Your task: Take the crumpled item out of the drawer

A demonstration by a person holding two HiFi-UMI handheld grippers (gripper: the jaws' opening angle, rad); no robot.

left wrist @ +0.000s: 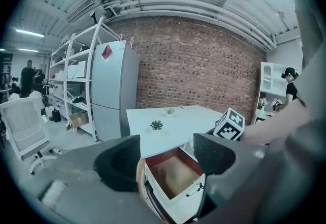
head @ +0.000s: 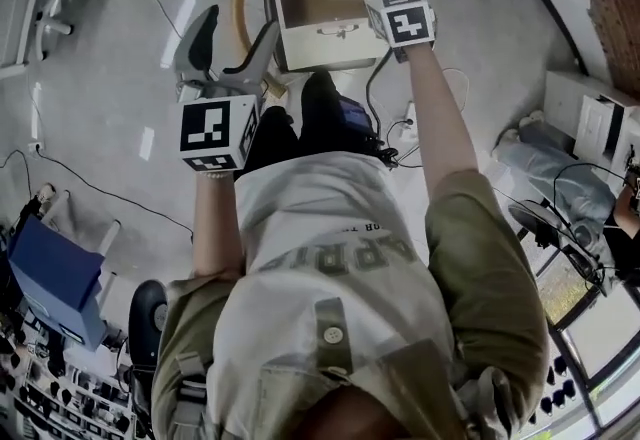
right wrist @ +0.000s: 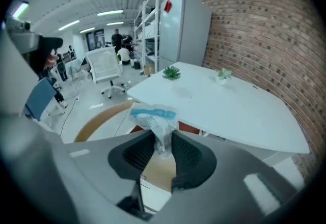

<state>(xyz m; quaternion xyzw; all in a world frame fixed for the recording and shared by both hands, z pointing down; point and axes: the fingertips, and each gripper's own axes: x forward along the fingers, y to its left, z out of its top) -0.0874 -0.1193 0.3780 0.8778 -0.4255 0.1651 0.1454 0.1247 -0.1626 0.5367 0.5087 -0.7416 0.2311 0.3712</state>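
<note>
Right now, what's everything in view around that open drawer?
crumpled item: one, white with a blue strip, in the right gripper, over the drawer
drawer: one, white front, brown floor, pulled open under the table
table: one, white, before the brick wall
potted plants: two, green, on the table
fridge: one, grey, against the brick wall
office chair: one, white, far left in the left gripper view
left gripper: one, grey, jaws apart, empty
right gripper: one, grey, shut on the crumpled item
</note>
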